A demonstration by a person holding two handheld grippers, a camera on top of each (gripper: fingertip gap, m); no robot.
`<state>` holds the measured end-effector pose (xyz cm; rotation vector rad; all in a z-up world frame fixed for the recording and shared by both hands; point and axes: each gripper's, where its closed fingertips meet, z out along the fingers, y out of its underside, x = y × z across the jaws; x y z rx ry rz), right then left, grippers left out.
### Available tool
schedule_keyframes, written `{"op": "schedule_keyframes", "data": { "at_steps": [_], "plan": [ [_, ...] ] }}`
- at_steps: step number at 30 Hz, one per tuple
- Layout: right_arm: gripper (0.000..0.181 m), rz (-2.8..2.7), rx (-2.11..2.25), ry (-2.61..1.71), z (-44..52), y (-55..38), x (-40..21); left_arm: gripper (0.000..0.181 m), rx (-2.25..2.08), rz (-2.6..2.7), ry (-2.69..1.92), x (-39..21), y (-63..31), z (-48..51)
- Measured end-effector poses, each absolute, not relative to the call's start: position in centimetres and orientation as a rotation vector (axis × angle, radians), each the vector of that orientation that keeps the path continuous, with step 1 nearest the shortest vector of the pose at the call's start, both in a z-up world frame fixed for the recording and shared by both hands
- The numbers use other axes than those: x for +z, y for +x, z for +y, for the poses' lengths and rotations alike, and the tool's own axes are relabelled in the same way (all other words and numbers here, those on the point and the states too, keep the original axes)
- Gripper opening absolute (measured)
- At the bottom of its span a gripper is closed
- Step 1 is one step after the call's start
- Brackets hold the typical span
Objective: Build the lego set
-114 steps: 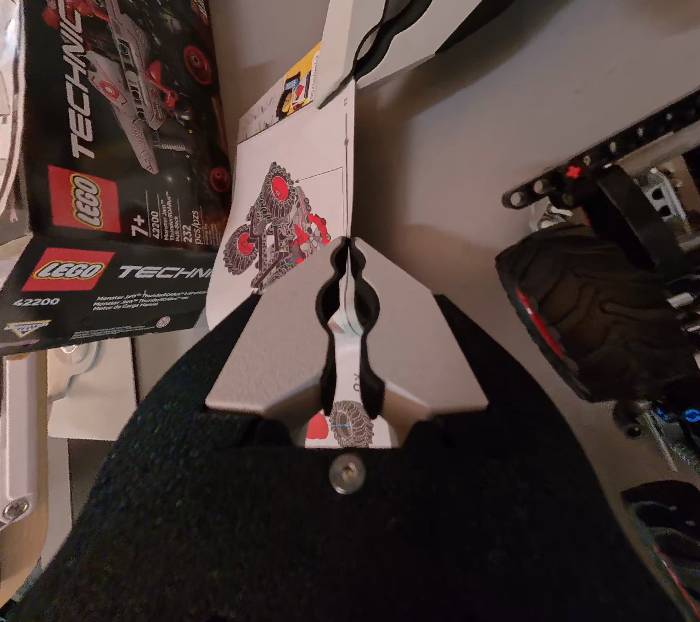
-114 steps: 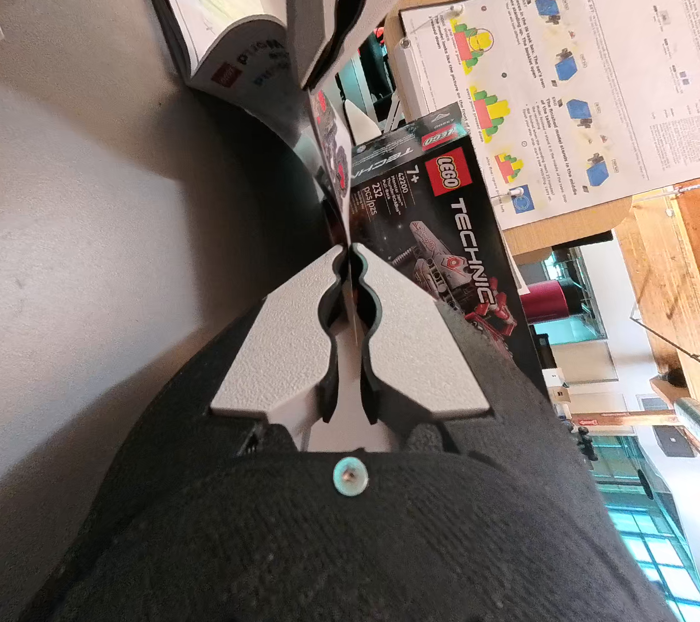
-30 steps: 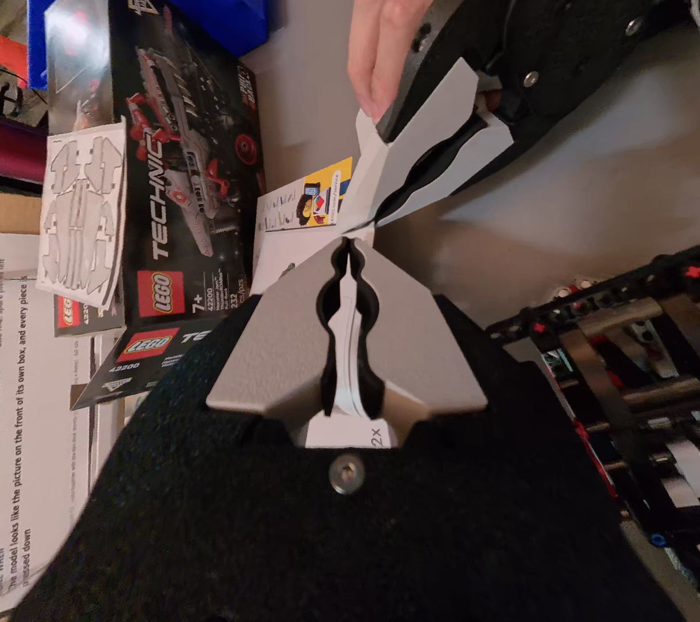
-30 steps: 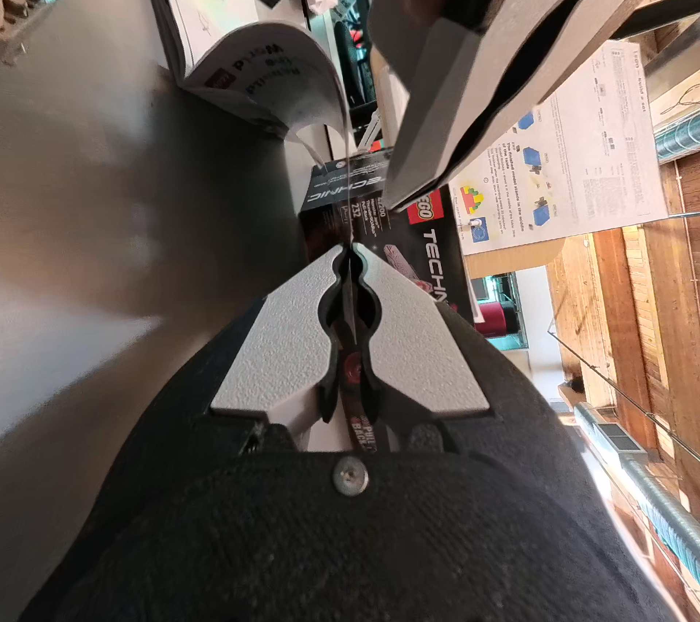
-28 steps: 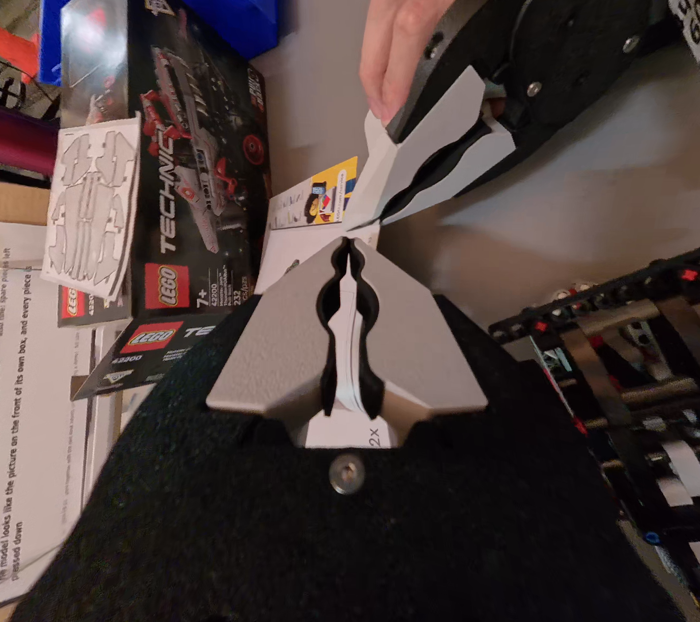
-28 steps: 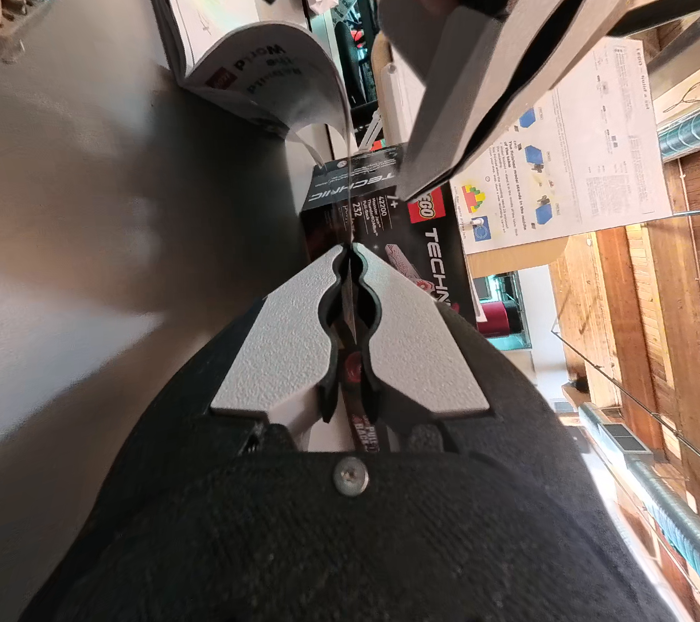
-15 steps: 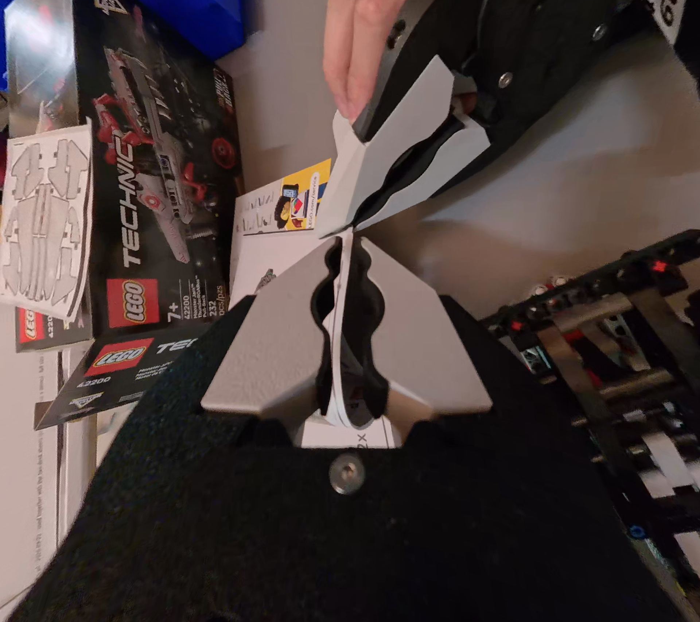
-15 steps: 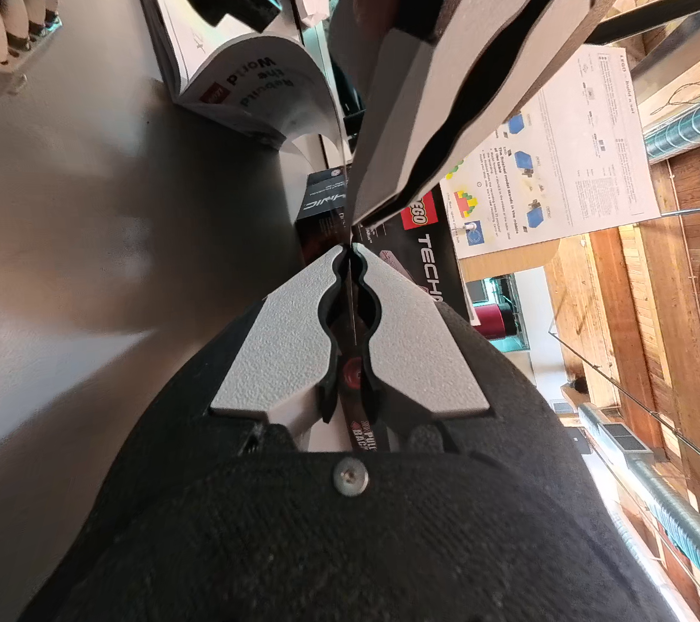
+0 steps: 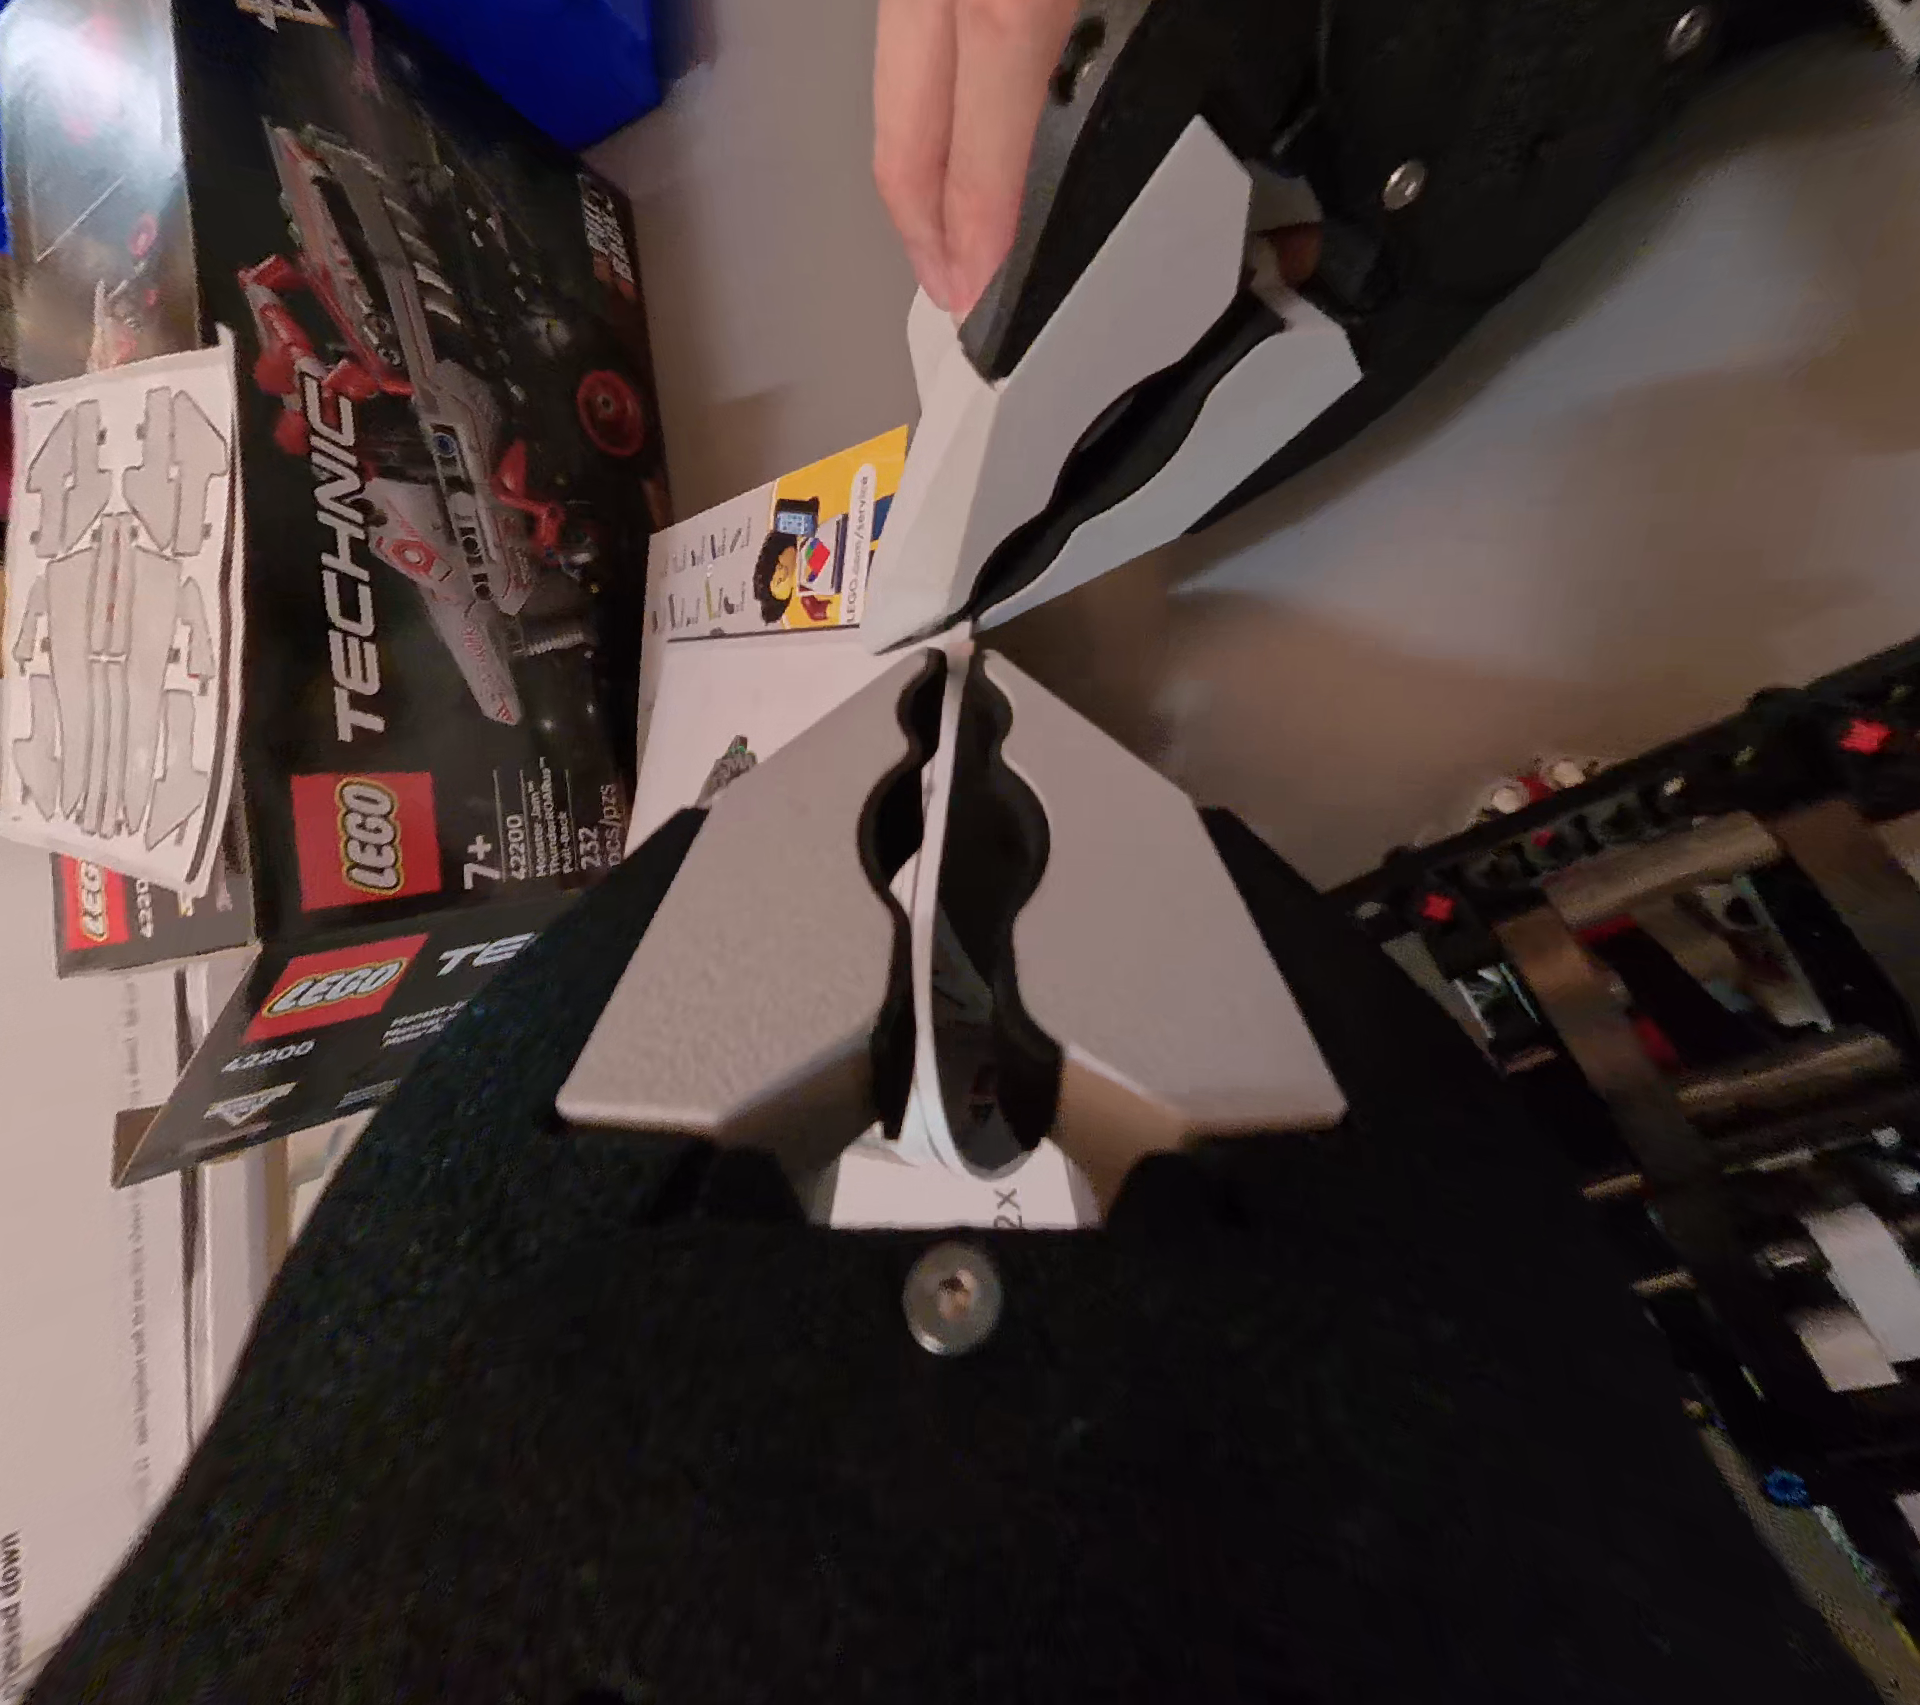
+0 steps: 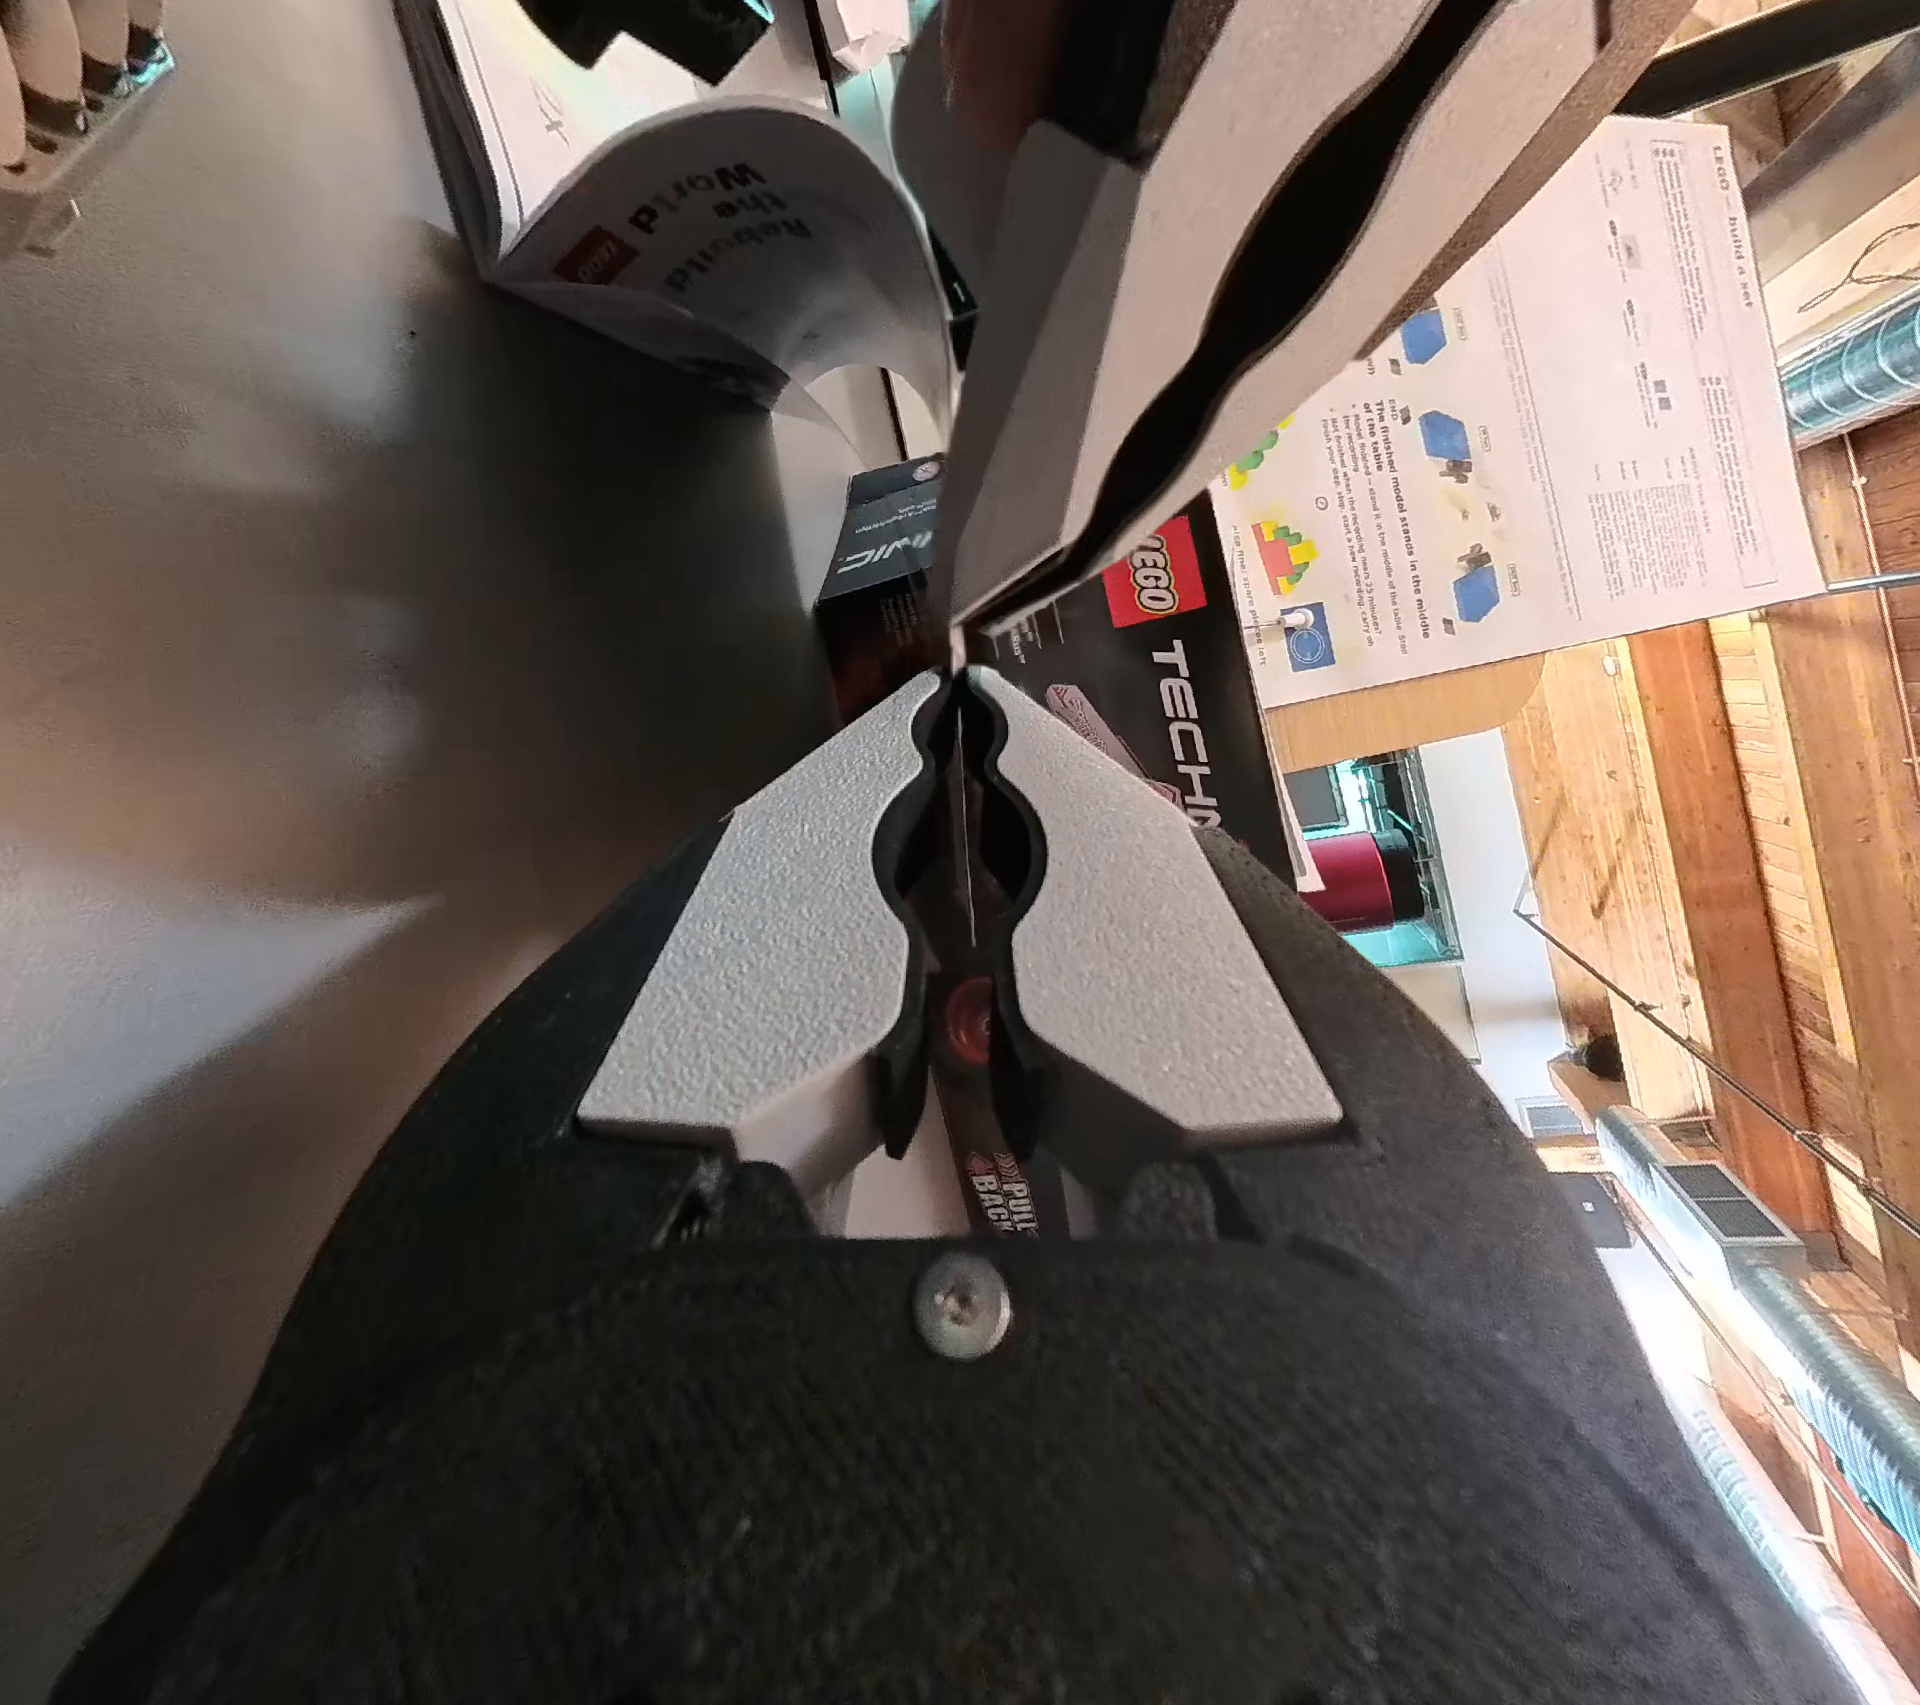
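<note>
We had the white paper instruction booklet (image 9: 727,699) raised off the grey counter (image 9: 1558,616), its spine end resting near the black cardboard set box (image 9: 416,512) w/ the page fanning up toward us.

The left hand-held gripper (image 9: 951,668) had its jaws slightly parted, a curved page edge running loose through the gap rather than clamped — a light hold at best.

The right hand-held gripper (image 10: 958,684) was closed tight on a single thin page, edge-on between its tips. In the left wrist view it (image 9: 935,627) came in from above, tip almost touching the left one's tip, a hand (image 9: 987,45) around its body.

Key relation: the page's long axis ran straight ahead along both sets of fingers, away toward the box; the two tips met on the same edge, so neither was clearly nearer. We judged a page turn was in hand, w/ the right gripper carrying it.

The partly built black beam-and-axle model (image 9: 1662,980) sat apart on the counter, to the right of the left gripper.
</note>
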<state>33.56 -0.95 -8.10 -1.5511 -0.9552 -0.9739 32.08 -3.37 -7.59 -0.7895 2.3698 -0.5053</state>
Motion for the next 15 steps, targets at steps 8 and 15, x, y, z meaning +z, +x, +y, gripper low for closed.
{"op": "schedule_keyframes", "data": {
  "at_steps": [8,15],
  "plan": [
    [0.0,-0.957,-0.972,-1.545,-1.0,33.5,-8.1,0.0,-0.525,2.325,-0.831,-6.9,32.4,-2.9],
    [0.003,-0.943,-0.99,-1.526,-1.0,33.6,-7.8,0.0,-0.562,2.269,-0.898,-6.2,32.7,-2.2]
  ]
}}
